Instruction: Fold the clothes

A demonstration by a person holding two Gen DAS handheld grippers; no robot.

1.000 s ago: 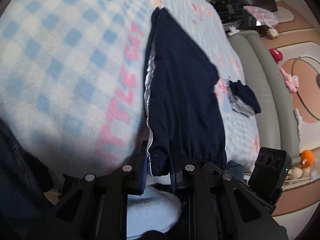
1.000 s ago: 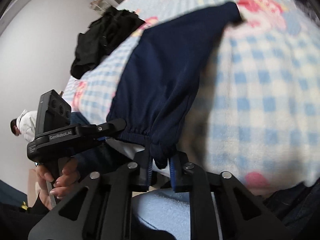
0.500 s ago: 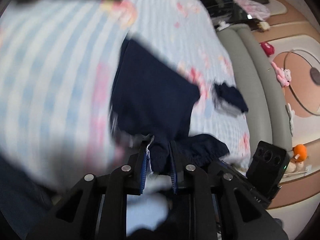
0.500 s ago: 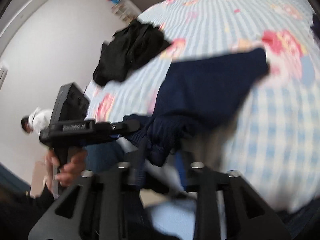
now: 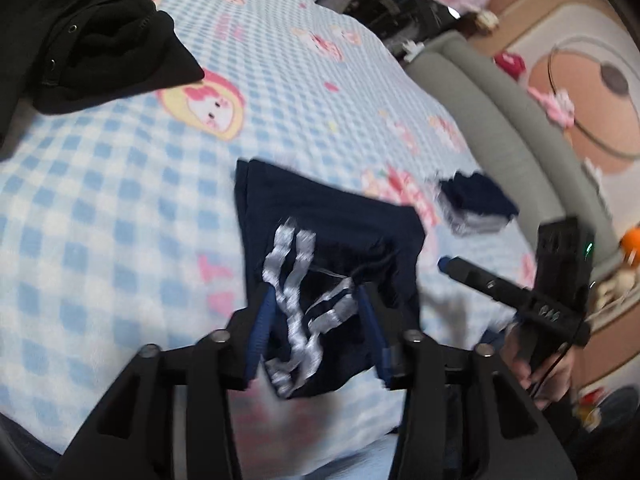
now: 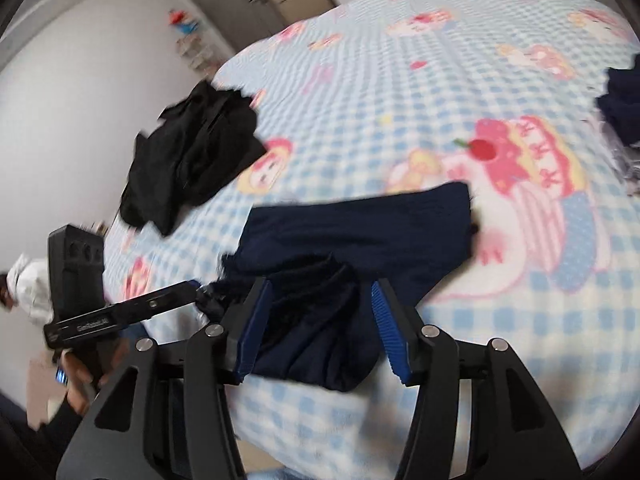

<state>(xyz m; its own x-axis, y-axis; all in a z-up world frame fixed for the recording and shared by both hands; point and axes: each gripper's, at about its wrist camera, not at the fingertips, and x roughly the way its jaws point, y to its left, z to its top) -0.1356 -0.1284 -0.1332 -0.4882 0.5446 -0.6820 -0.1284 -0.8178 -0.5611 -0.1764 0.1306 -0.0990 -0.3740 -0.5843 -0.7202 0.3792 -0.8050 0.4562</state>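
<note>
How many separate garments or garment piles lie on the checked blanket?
3: the navy trousers lying between the open jaws of both grippers, a black heap at the far left, and a small folded navy pile at the right. Others may lie outside both views.

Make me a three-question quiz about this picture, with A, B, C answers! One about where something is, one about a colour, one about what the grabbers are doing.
1. Where is the black pile of clothes?
A. On the bed
B. On the floor
C. In a basket

2. What colour are the pants between the grabbers?
A. Red
B. Dark blue
C. Yellow

3. How are the two grabbers?
A. Both open
B. Both shut
C. One open, one shut

Answers:
1 A, it lies on the checked blanket.
2 B, the cloth is navy with silver stripes.
3 A, the left gripper and right gripper both show a wide gap between their fingers, with the cloth lying loose.
</note>
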